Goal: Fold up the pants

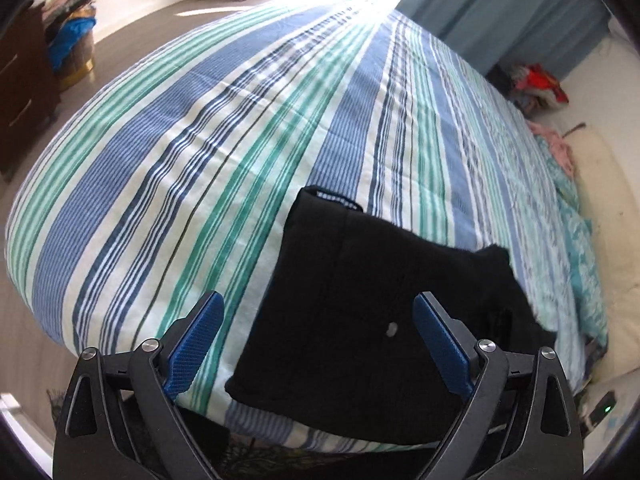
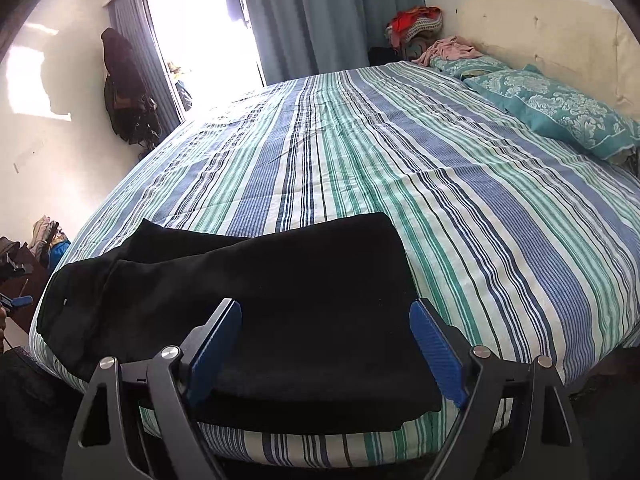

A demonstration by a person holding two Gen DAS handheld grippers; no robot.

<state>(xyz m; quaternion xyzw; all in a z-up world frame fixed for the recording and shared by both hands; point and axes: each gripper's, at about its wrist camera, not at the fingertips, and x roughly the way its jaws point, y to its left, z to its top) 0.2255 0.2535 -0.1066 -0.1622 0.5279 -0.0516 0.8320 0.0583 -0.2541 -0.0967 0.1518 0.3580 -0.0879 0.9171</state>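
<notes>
Black pants (image 1: 360,312) lie folded in a flat stack at the near edge of a striped bed (image 1: 200,160). They also show in the right wrist view (image 2: 260,300), with layered legs trailing to the left. My left gripper (image 1: 318,312) is open and empty, hovering over the waist end, its blue pads either side of the cloth's left part. My right gripper (image 2: 326,320) is open and empty, its blue pads spanning the near right part of the stack. Nothing is held.
The striped bed (image 2: 400,160) stretches away toward a bright window (image 2: 200,40) and blue curtains (image 2: 328,12). Teal pillows (image 2: 552,108) lie at the headboard. Clothes piles (image 2: 416,24) sit at the far corner. A dresser (image 1: 24,92) stands left.
</notes>
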